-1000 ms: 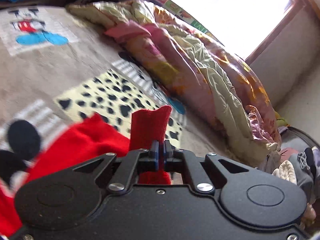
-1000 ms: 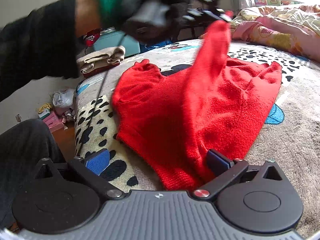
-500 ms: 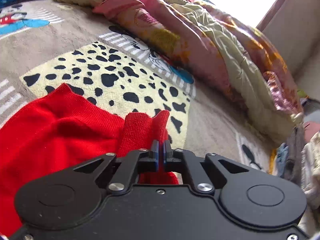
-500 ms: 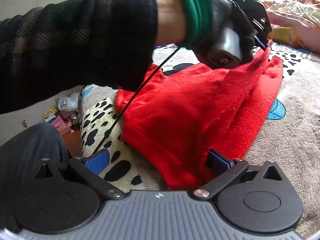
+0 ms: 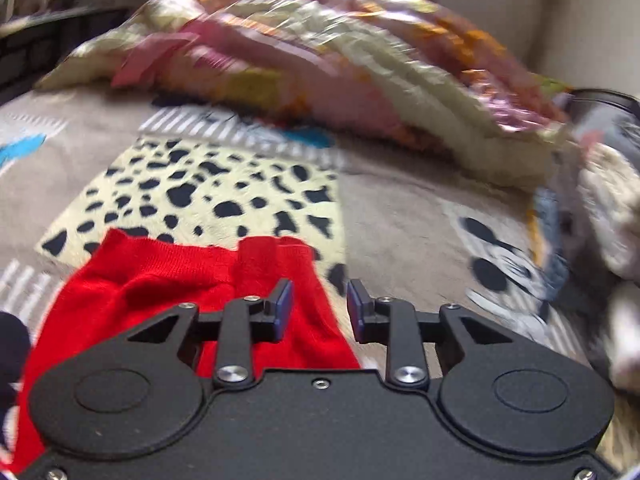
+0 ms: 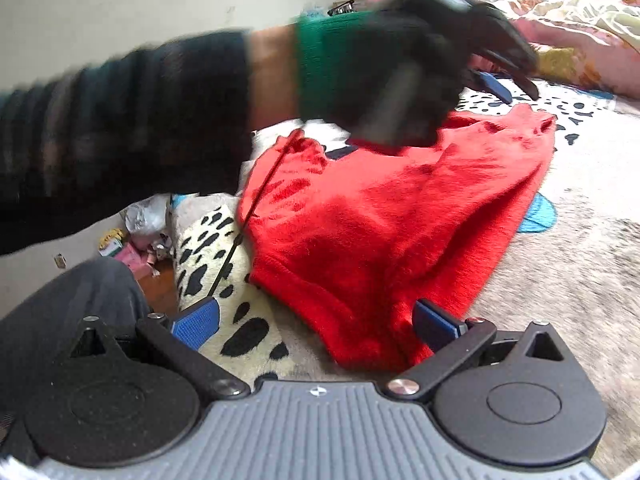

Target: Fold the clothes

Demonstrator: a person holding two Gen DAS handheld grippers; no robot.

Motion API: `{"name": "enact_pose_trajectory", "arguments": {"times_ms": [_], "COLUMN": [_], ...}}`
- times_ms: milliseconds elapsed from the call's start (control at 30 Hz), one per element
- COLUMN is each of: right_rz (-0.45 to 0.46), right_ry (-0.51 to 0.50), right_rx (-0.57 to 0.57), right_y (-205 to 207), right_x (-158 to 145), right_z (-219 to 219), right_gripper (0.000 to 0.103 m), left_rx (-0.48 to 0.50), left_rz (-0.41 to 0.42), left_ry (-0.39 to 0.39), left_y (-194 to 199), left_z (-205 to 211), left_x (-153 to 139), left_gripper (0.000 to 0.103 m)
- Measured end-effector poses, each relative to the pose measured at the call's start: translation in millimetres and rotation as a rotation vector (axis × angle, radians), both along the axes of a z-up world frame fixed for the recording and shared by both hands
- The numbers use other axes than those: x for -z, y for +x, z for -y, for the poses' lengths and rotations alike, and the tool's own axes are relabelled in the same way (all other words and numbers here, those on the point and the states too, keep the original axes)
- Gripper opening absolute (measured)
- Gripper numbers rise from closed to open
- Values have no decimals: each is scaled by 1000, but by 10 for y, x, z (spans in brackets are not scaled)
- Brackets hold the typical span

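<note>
1. While the left gripper [image 5: 319, 309] hangs low over the bed, its jaws stand apart with nothing between them; the left finger [image 5: 282, 309] sits over red cloth, the right finger over the blanket.
2. Red sweater [image 6: 392, 220] lies on the bed blanket [image 5: 392, 216], spread out with folds and ridges, not flat. In the left wrist view a narrow doubled-over strip of it [image 5: 276, 264] lies just ahead of the left finger, resting on the spotted patch [image 5: 224, 196].
3. Right gripper [image 6: 316, 324] is wide open, holding nothing. Near hem of the sweater sits between its fingers, closer to the right pad [image 6: 436, 322]; contact with that pad can't be confirmed. Left pad [image 6: 196, 322] is over the spotted print, clear of the cloth.
4. Right wrist view shows the left hand [image 6: 400, 80] in a black glove with a green cuff, hovering above the far side of the sweater. A thin black cable [image 6: 248, 220] drops from it across the cloth's left edge.
5. Crumpled floral quilt [image 5: 320, 64] is piled along the far side of the bed, well apart from the sweater.
6. Pile of other clothes [image 5: 608, 208] sits at the right edge of the left wrist view, blurred.
7. Left wrist frame has motion blur, so fine detail on the far side is unreadable.
</note>
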State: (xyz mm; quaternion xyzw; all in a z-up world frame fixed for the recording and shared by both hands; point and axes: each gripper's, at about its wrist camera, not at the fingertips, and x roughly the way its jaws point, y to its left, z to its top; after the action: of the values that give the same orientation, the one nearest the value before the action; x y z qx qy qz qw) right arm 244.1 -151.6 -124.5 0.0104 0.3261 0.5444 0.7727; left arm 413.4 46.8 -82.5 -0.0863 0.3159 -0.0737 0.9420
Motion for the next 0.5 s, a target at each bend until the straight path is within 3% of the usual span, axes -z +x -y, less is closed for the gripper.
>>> {"name": "enact_pose_trajectory", "arguments": {"times_ms": [133, 200, 267, 333, 400, 433, 500], "right_rz": [-37, -60, -79, -96, -105, -106, -107], "right_ry": [74, 114, 135, 148, 170, 181, 193], "right_rx": [24, 58, 95, 137, 170, 186, 227], "right_y": [28, 108, 184, 249, 300, 321, 361], "right_x": [-51, -52, -40, -18, -3, 5, 29], "right_z": [326, 461, 549, 606, 645, 656, 679], "right_gripper": [98, 95, 89, 87, 83, 79, 76], "left_rx": [150, 181, 174, 208, 283, 303, 298], "left_rz": [40, 63, 86, 63, -12, 14, 54], "left_ry": [93, 166, 169, 155, 258, 320, 333], "left_y": [-666, -1074, -1401, -1532, -1514, -1549, -1635], "left_z": [68, 125, 134, 178, 350, 409, 426], "left_x": [-28, 6, 67, 253, 601, 685, 590], "left_gripper": [27, 27, 27, 27, 26, 27, 27]}}
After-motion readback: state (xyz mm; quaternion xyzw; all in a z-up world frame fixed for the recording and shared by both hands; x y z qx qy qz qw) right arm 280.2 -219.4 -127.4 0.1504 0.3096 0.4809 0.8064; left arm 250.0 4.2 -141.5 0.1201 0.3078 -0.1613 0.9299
